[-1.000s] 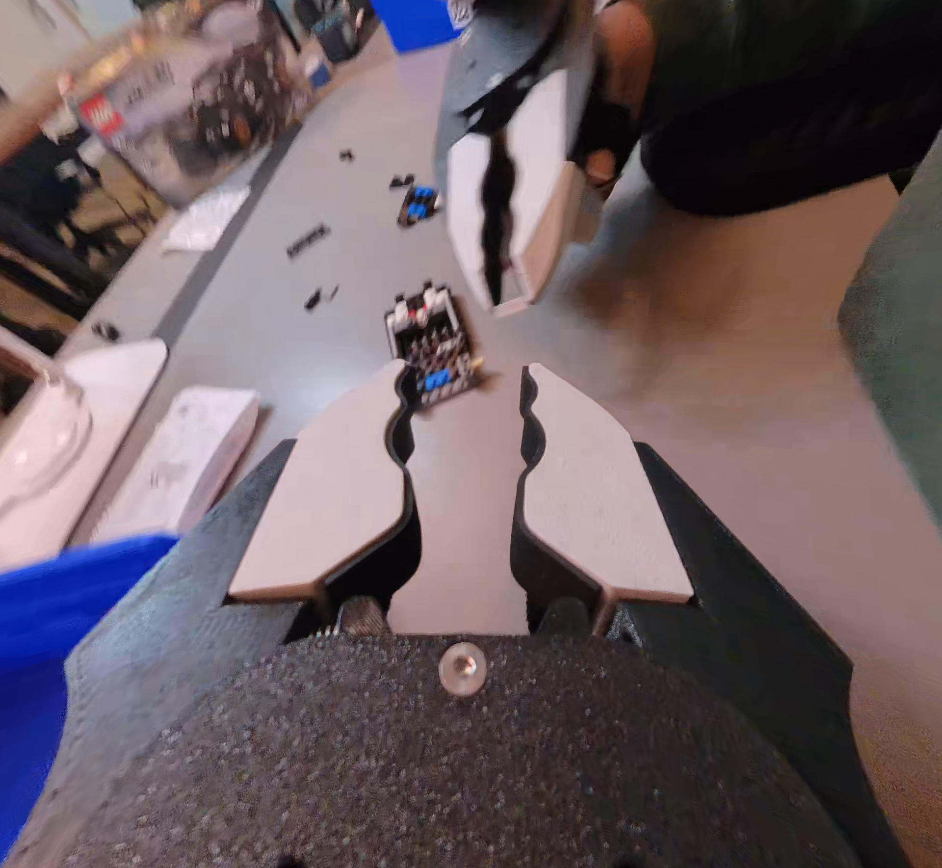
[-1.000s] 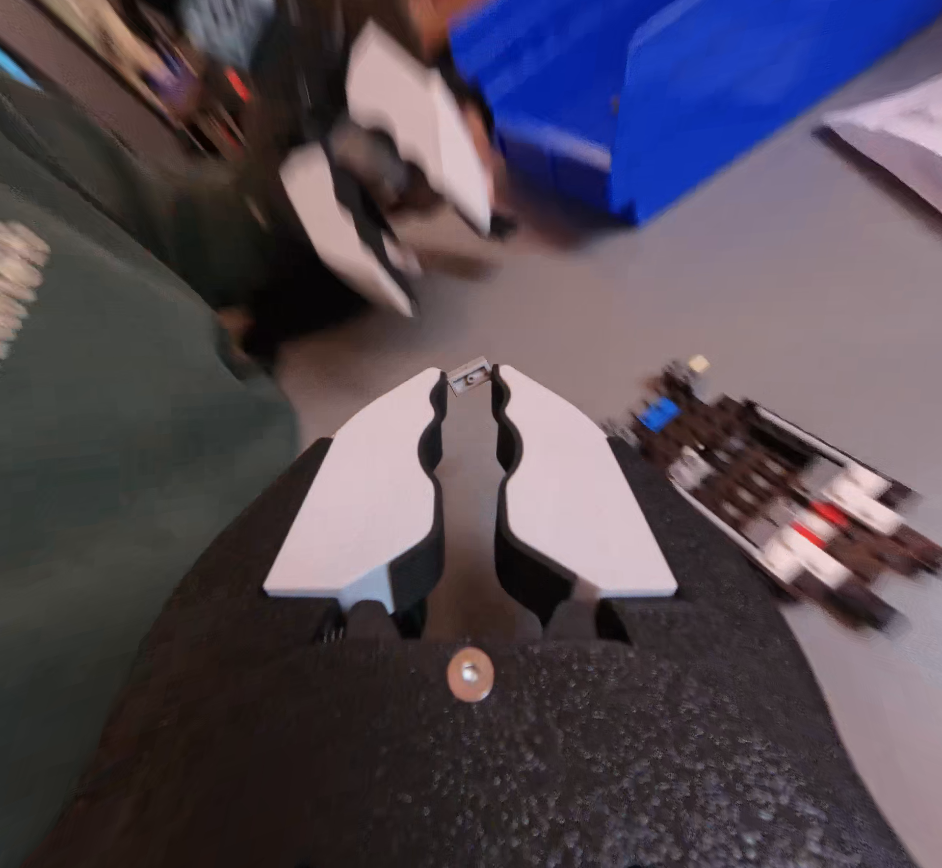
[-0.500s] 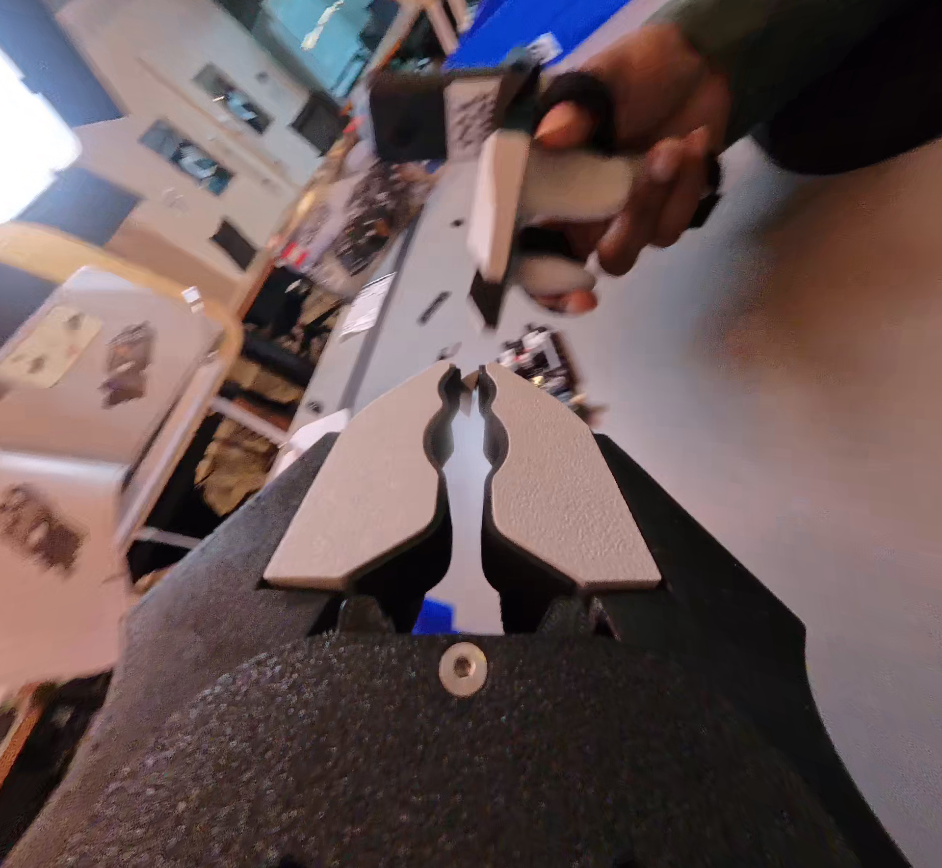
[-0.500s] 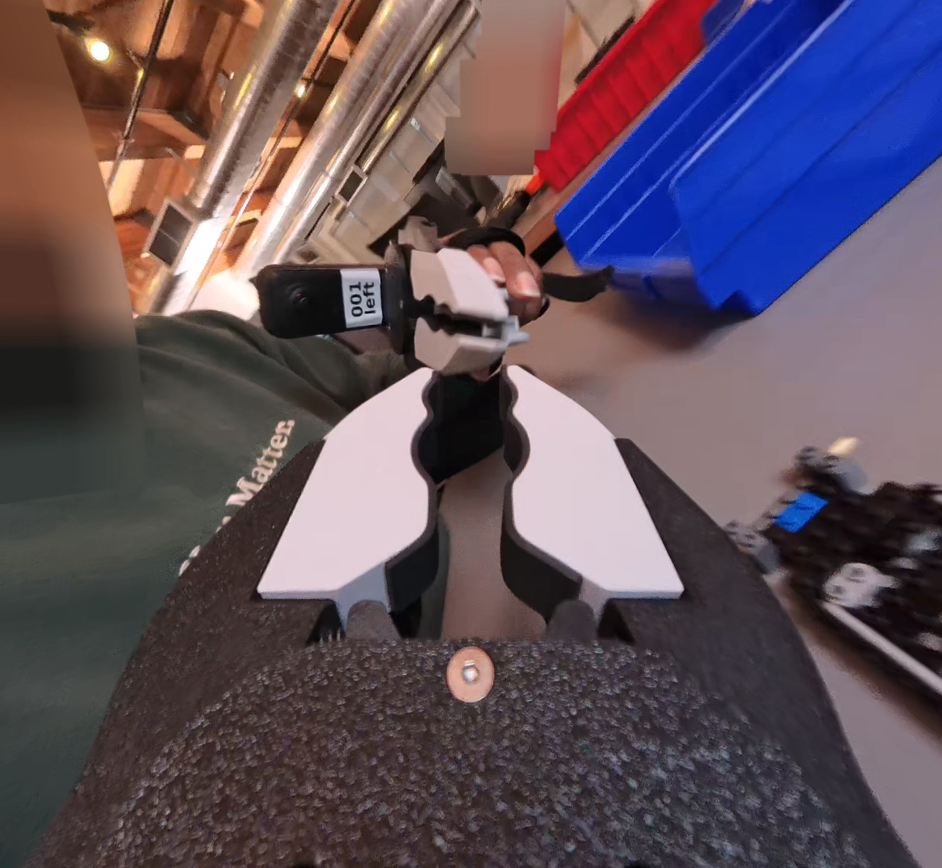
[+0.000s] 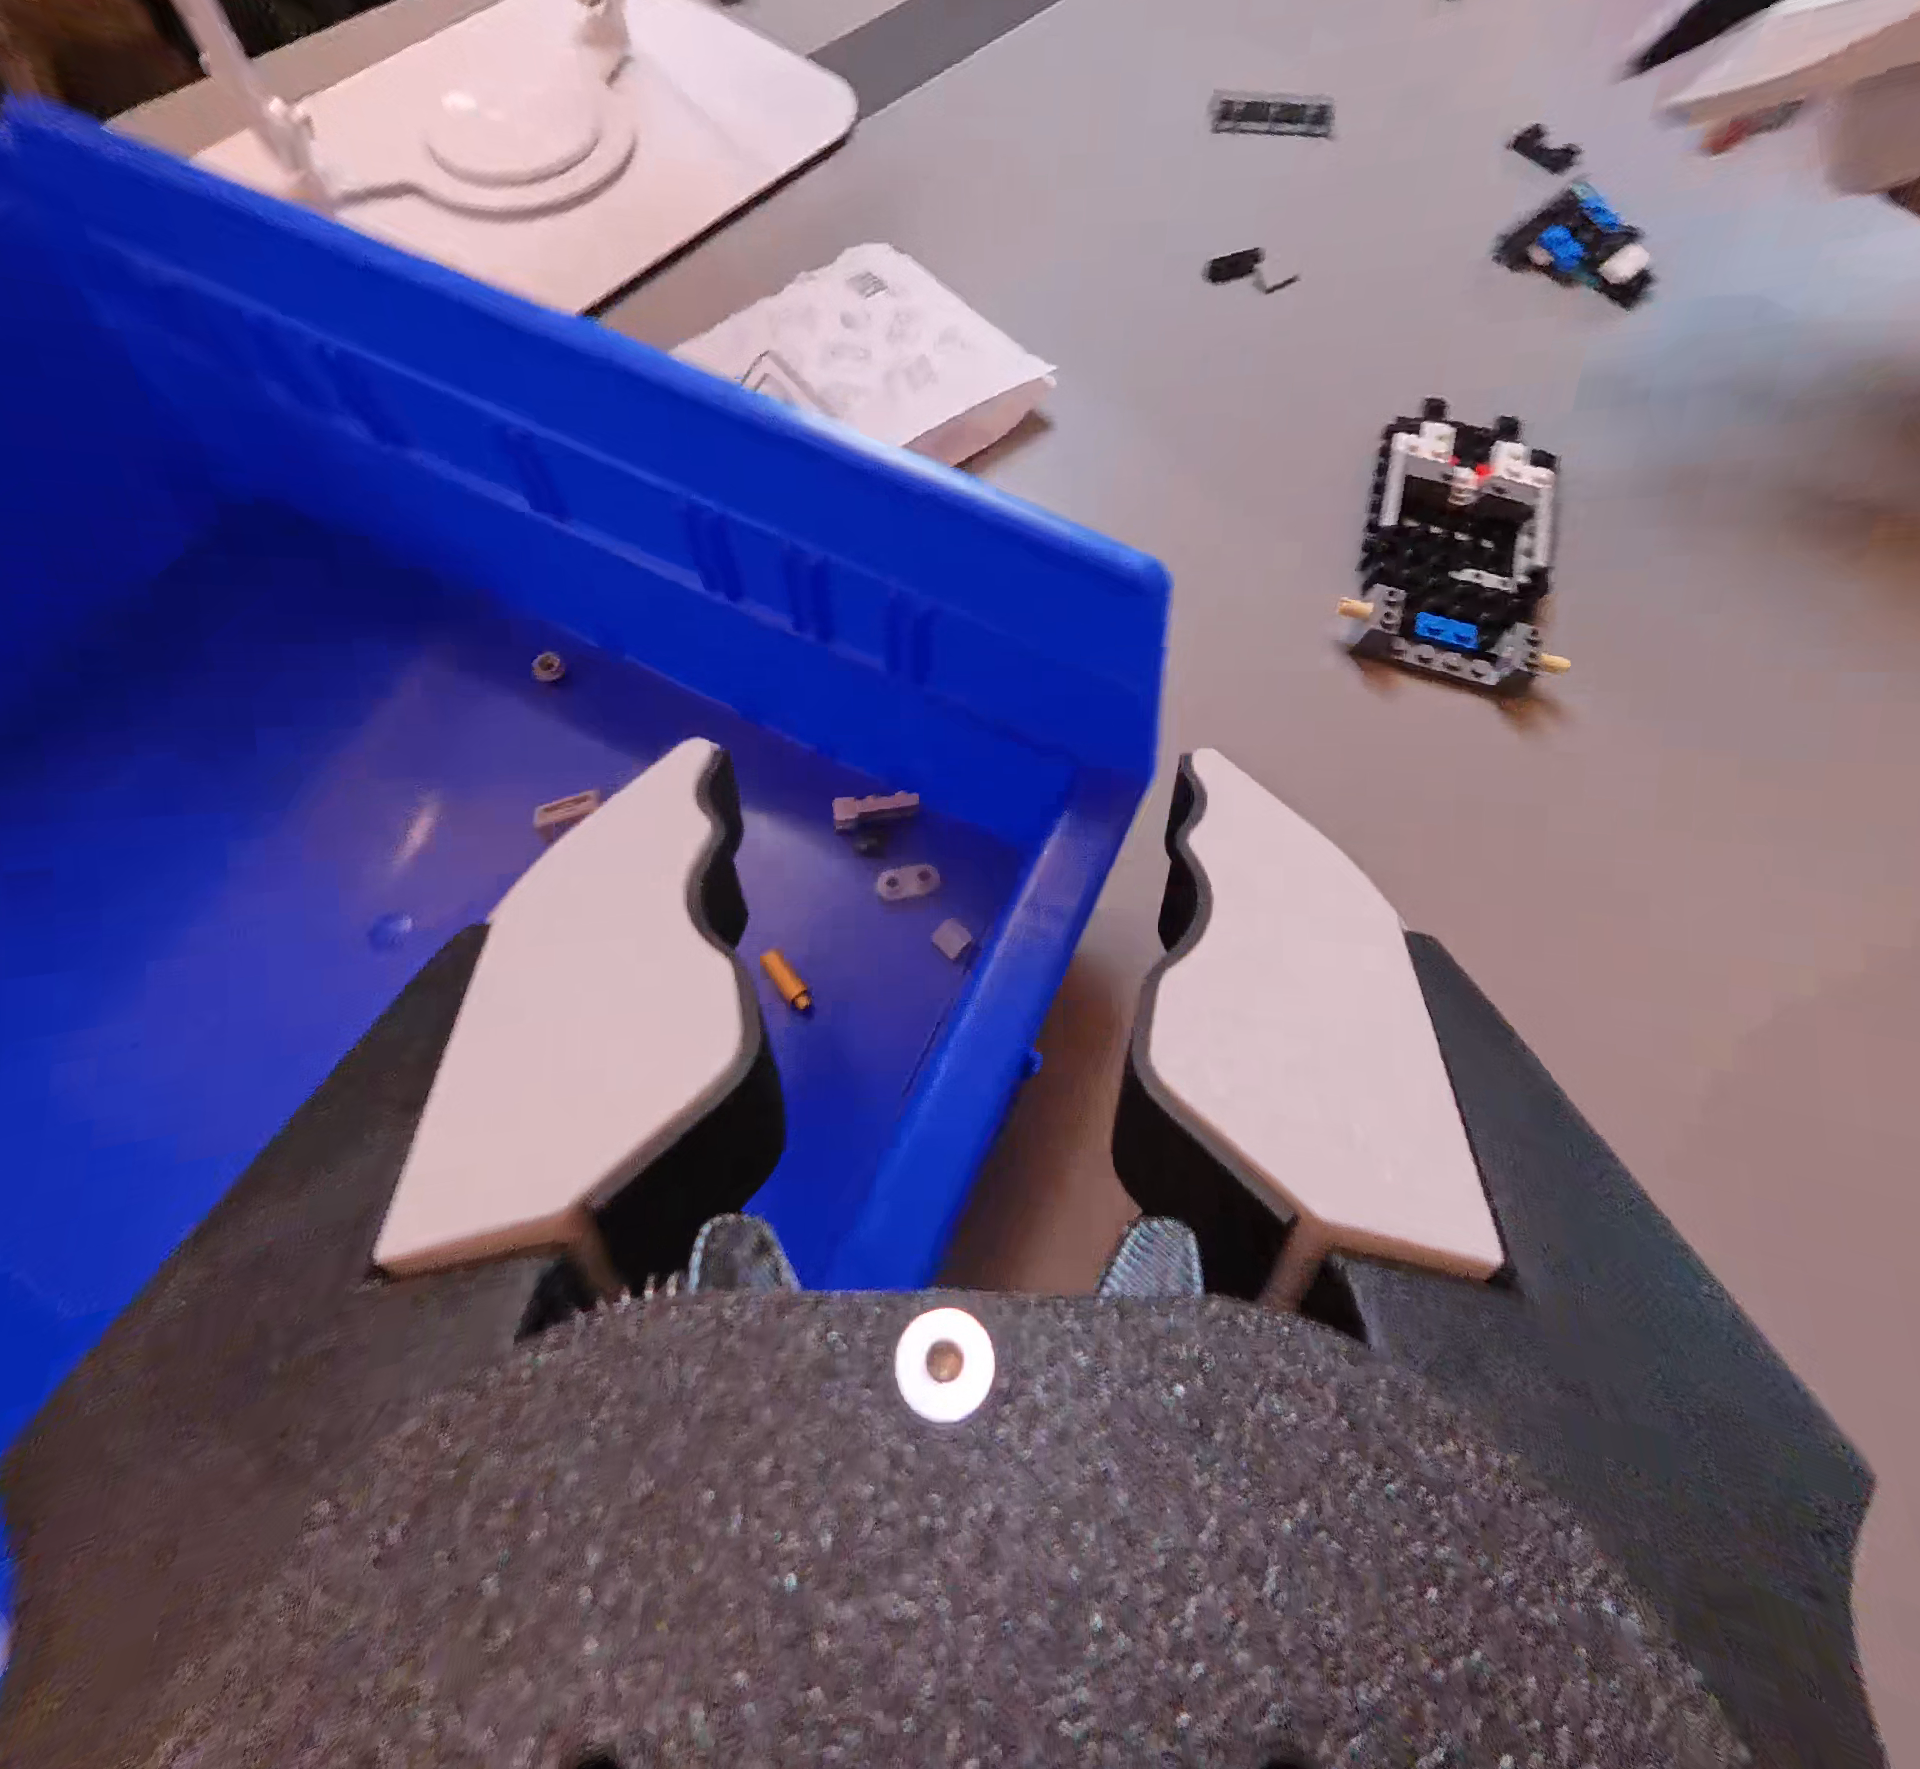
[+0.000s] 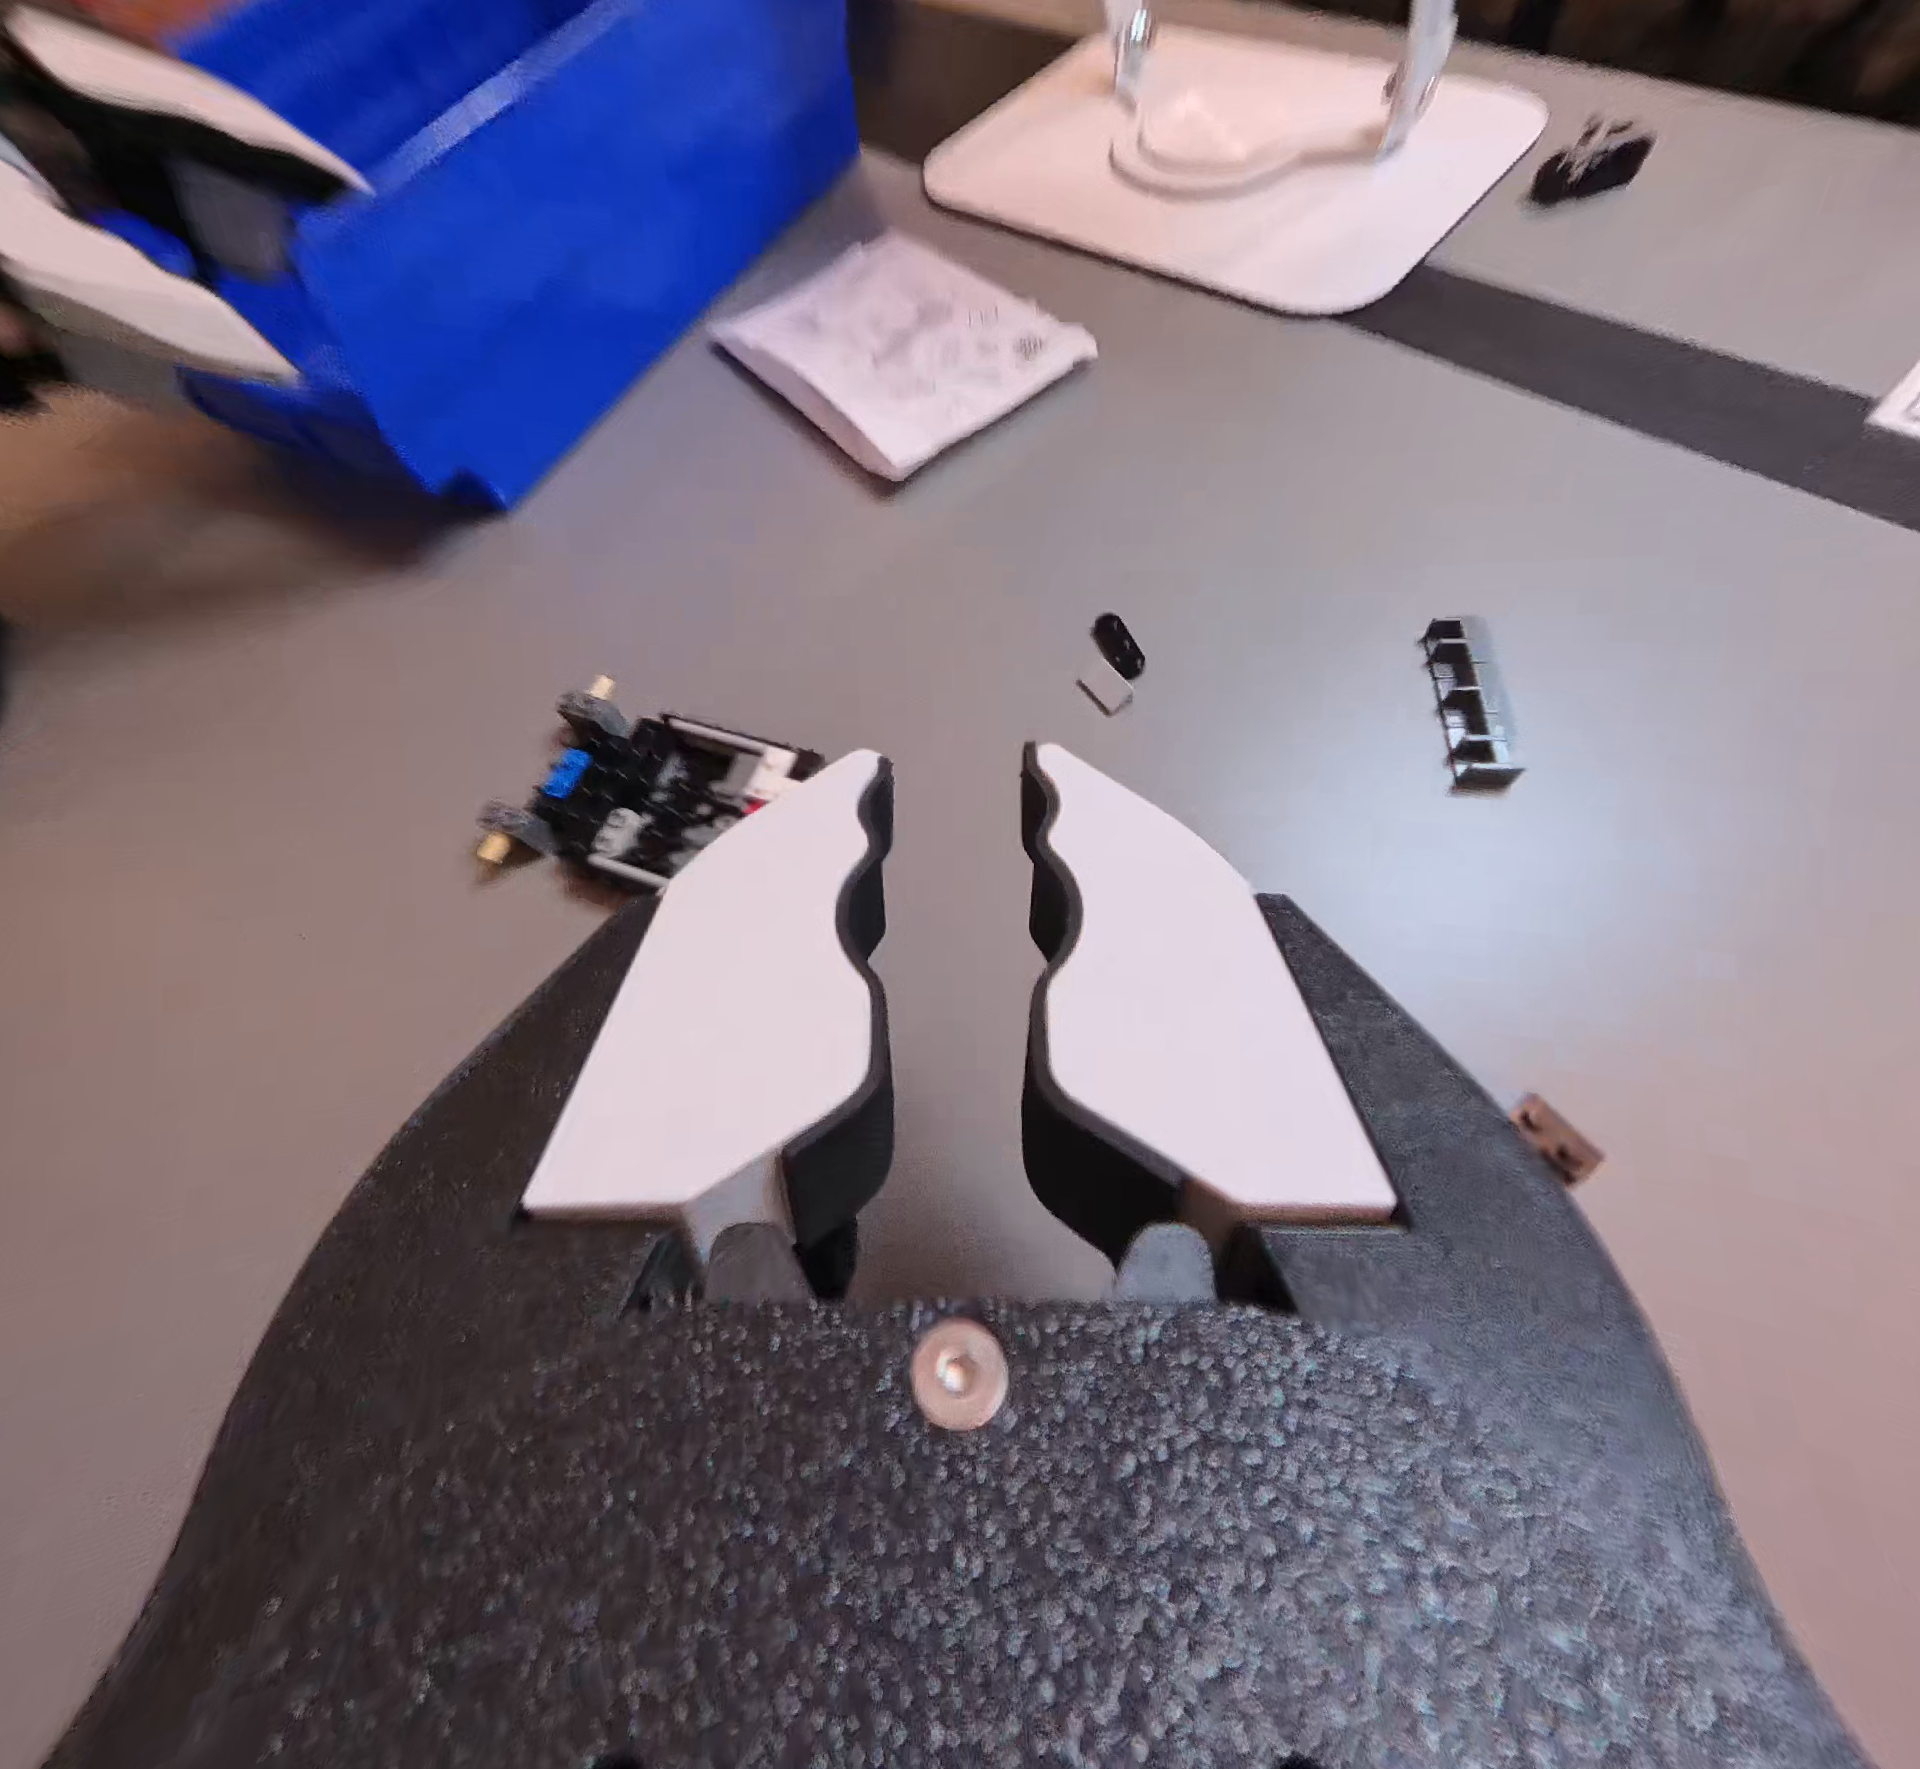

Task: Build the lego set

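The left hand-held gripper (image 5: 951, 774) hung wide open and empty over the corner of a blue bin (image 5: 644, 514), one finger above its floor, where small loose bricks (image 5: 875, 810) lay. The right hand-held gripper (image 6: 956, 763) was also parted, holding nothing, above the grey bench (image 6: 1299, 524), beside a black brick assembly (image 6: 634, 805) and short of a small black piece (image 6: 1117, 649).

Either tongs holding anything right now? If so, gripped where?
Nothing held. Left tongs are open above the blue bin's corner; right tongs are open over the grey table, empty.
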`<state>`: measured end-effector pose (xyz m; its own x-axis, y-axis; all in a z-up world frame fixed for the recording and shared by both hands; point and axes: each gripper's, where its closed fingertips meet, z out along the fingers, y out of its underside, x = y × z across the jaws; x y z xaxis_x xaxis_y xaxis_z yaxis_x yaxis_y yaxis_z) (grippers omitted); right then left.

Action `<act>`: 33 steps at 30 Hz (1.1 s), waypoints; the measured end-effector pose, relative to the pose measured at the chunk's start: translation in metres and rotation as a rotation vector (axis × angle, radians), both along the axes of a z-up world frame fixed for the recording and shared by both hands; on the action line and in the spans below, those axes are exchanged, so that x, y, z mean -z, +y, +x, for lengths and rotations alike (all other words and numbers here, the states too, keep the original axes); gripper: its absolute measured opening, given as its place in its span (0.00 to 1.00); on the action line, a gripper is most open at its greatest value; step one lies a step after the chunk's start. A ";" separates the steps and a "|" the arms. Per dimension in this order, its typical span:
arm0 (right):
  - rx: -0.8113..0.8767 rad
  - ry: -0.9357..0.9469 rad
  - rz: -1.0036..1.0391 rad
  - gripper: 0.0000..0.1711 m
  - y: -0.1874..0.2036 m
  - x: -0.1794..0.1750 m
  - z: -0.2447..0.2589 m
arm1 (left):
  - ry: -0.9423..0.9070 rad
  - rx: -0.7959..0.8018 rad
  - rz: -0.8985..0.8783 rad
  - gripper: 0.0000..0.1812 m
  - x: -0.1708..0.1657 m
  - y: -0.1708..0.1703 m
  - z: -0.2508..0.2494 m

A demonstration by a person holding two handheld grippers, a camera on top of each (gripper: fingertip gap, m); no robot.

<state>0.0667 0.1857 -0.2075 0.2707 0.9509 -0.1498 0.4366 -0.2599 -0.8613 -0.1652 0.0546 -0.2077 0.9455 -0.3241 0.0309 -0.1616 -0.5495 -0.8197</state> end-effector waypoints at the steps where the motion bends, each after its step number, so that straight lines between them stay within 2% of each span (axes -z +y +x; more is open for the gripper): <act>1: -0.017 -0.053 0.010 0.14 0.006 0.009 -0.006 | 0.002 0.028 0.011 0.43 -0.002 -0.001 0.005; 7: -0.088 -0.351 0.024 0.14 0.053 0.064 -0.040 | 0.095 0.158 0.189 0.26 -0.022 -0.007 0.032; 10: -0.180 -0.412 0.022 0.05 0.047 0.071 -0.048 | 0.134 0.174 0.255 0.21 -0.031 -0.010 0.039; 11: -0.198 -0.428 0.043 0.01 0.043 0.072 -0.049 | 0.136 0.185 0.274 0.20 -0.033 -0.011 0.042; 14: -0.271 -0.427 0.165 0.00 0.029 0.070 -0.049 | 0.140 0.237 0.316 0.18 -0.037 -0.013 0.056; 17: -0.264 -0.366 0.163 0.00 0.018 0.060 -0.053 | 0.182 0.295 0.322 0.18 -0.031 -0.013 0.072; 19: -0.210 -0.404 0.140 0.14 0.026 0.063 -0.053 | 0.204 0.325 0.317 0.19 -0.024 -0.012 0.081; 21: -0.177 -0.424 0.094 0.16 0.033 0.070 -0.057 | 0.214 0.356 0.297 0.19 -0.017 -0.012 0.090; 23: -0.170 -0.403 0.033 0.07 0.036 0.071 -0.063 | 0.237 0.376 0.295 0.19 -0.013 -0.014 0.097; 25: -0.198 -0.426 0.032 0.04 0.034 0.072 -0.064 | 0.255 0.386 0.304 0.18 -0.012 -0.016 0.100; 26: -0.233 -0.425 0.026 0.04 0.027 0.070 -0.066 | 0.260 0.386 0.315 0.18 -0.014 -0.016 0.102; 28: -0.349 -0.297 0.007 0.04 -0.004 0.053 -0.078 | 0.273 0.389 0.340 0.19 -0.017 -0.017 0.104; 33: -0.633 0.106 -0.243 0.04 -0.113 -0.028 -0.095 | 0.380 0.417 0.513 0.21 -0.034 -0.016 0.120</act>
